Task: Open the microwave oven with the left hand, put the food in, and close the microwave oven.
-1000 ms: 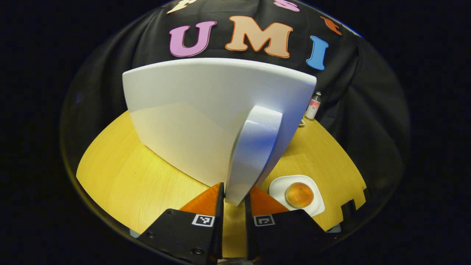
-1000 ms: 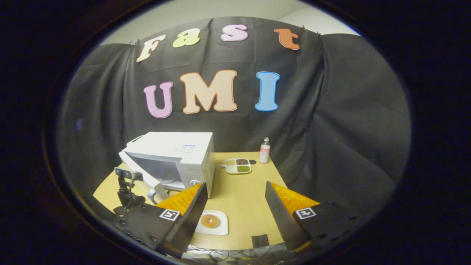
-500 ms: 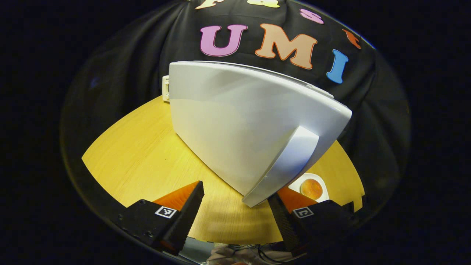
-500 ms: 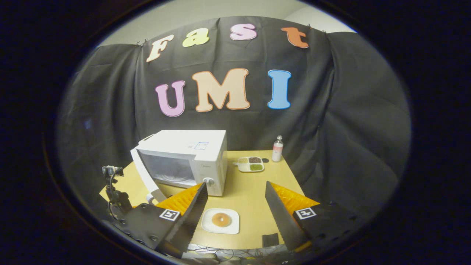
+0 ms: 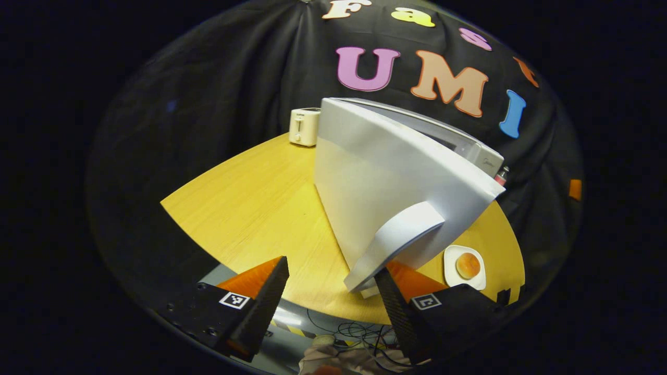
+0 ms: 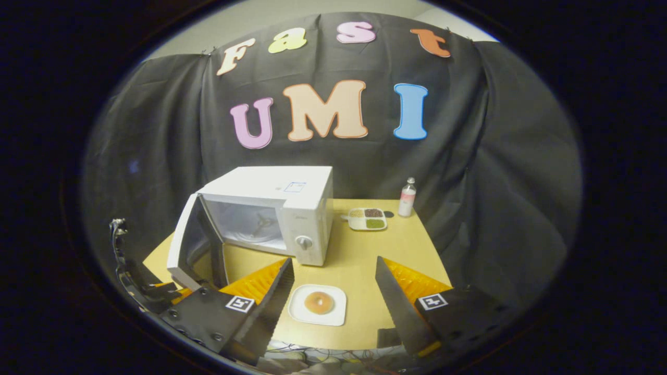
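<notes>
The white microwave [image 6: 292, 208] stands on the wooden table [image 6: 359, 260] with its door [image 6: 190, 245] swung wide open to the left, showing the cavity. In the left gripper view I face the door's [image 5: 385, 177] outer side and its curved handle [image 5: 398, 237]. My left gripper [image 5: 331, 294] is open, and the handle's lower end hangs just inside its right finger without being pressed. A bun [image 6: 318, 302] lies on a white plate [image 6: 333, 315] at the table's front; the plate [image 5: 452, 258] also appears right of the door. My right gripper [image 6: 333, 291] hovers open above the plate, holding nothing.
A white toaster [image 5: 304, 126] stands at the table's far left corner. A compartment tray [image 6: 368, 219] and a small bottle [image 6: 407, 197] sit behind and right of the microwave. Cables lie on the floor [image 5: 344, 333] below the table's front edge.
The left gripper, shut on the door handle a second ago, has opened and let go. The door has swung from partly open to wide open. The right gripper has drifted toward the plate.
</notes>
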